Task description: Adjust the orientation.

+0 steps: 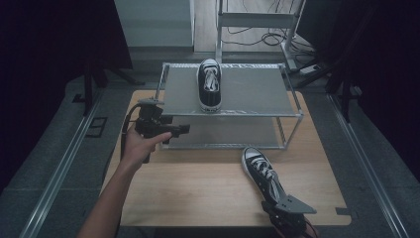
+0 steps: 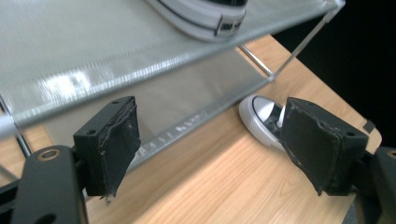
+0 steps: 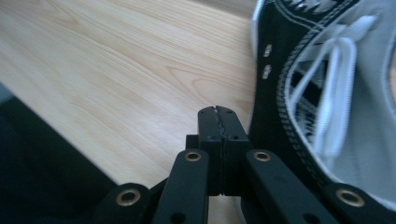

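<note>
A black-and-white sneaker (image 1: pixel 209 84) stands on the top shelf of a grey two-tier rack (image 1: pixel 247 94), toe pointing away. Its mate (image 1: pixel 261 171) lies on the wooden table (image 1: pixel 198 183) at the front right, toe toward the rack. My left gripper (image 1: pixel 184 130) hovers at the rack's front left corner, pointing right. In the left gripper view its jaws (image 2: pixel 210 140) stand apart with nothing between them, framing the lower shelf and the table sneaker's toe (image 2: pixel 261 116). My right gripper (image 3: pixel 218 112) is shut and empty, close beside the table sneaker's (image 3: pixel 327 93) heel side.
The rack's (image 2: pixel 93 56) upper shelf edge runs just above my left gripper, with the shelved sneaker's heel (image 2: pixel 201 18) overhanging it. Behind the table stand a metal frame and loose cables (image 1: pixel 257 34). Dark floor and rails flank the table on both sides.
</note>
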Demonstrator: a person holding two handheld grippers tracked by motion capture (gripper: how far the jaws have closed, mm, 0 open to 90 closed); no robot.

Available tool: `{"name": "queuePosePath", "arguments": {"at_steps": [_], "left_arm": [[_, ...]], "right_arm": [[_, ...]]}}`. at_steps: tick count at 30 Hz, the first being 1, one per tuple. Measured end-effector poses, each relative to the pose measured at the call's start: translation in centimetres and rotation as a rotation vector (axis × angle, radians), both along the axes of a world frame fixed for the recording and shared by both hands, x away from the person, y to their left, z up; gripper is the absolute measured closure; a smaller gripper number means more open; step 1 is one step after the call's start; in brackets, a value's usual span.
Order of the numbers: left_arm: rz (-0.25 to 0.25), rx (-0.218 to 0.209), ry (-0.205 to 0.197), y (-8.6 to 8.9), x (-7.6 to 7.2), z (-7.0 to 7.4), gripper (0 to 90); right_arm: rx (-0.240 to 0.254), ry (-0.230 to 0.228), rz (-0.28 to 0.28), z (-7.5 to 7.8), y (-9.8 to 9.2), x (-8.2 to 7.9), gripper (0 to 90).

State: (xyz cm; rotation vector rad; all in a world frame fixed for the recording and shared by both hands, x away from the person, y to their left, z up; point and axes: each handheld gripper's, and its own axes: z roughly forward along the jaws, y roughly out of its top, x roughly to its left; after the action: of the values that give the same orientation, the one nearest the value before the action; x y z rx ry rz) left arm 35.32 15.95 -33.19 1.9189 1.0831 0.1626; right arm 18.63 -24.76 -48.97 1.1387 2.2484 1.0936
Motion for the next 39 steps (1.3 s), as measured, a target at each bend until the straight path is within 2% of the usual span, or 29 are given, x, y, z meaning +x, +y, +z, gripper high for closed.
{"name": "queuePosePath", "arguments": {"at_steps": [5, 7, 8, 9, 11, 15, 17, 19, 25, 28, 32, 36, 39], "left_arm": [[-0.011, -0.003, 0.01, 0.4, -1.2, -1.8, 20.0], [-0.013, -0.003, 0.013, 0.5, -1.7, -2.5, 20.1], [-0.016, 0.0, 0.015, 0.6, -1.9, -2.9, 20.1], [-0.018, 0.002, 0.016, 0.6, -2.1, -3.3, 20.0], [-0.019, 0.006, 0.019, 0.7, -2.6, -4.1, 20.1], [-0.025, 0.006, 0.031, 0.9, -3.5, -5.8, 20.0], [-0.031, 0.007, 0.043, 0.9, -3.7, -6.4, 20.0], [-0.042, 0.009, 0.056, 0.9, -4.0, -7.1, 20.0], [-0.044, -0.011, 0.07, 1.1, -4.5, -8.5, 20.1], [-0.033, -0.011, 0.071, 1.2, -4.7, -9.0, 20.1], [-0.021, 0.005, 0.07, 1.2, -5.0, -9.7, 20.2], [-0.007, 0.024, 0.065, 1.1, -5.2, -10.3, 20.6], [-0.005, 0.021, 0.063, 1.2, -5.3, -10.7, 20.6]], "right_arm": [[0.01, 0.011, -0.042, 0.1, -1.2, 0.6, 89.8], [0.056, 0.025, -0.034, 0.2, -2.2, 1.0, 89.8], [0.063, 0.031, -0.045, 0.2, -2.4, 1.1, 89.8], [0.046, 0.025, -0.064, 0.2, -2.6, 1.3, 89.8], [0.079, 0.042, -0.052, 0.1, -3.2, 1.9, 89.8], [0.076, 0.043, -0.052, 0.0, -3.4, 2.5, 89.8], [0.07, 0.046, -0.07, 0.0, -3.6, 2.9, 89.7], [0.095, 0.056, -0.063, 0.0, -3.8, 3.1, 89.5], [0.122, 0.035, -0.008, 0.4, -3.2, 2.5, 71.9], [0.135, -0.015, 0.011, 1.4, -2.8, 1.7, 63.2], [0.144, -0.073, 0.021, 3.7, -2.5, 1.1, 48.8], [0.155, -0.049, 0.043, 5.8, -2.9, 2.2, 37.3], [0.131, -0.044, 0.043, 7.2, -3.3, 3.7, 31.6]]}}
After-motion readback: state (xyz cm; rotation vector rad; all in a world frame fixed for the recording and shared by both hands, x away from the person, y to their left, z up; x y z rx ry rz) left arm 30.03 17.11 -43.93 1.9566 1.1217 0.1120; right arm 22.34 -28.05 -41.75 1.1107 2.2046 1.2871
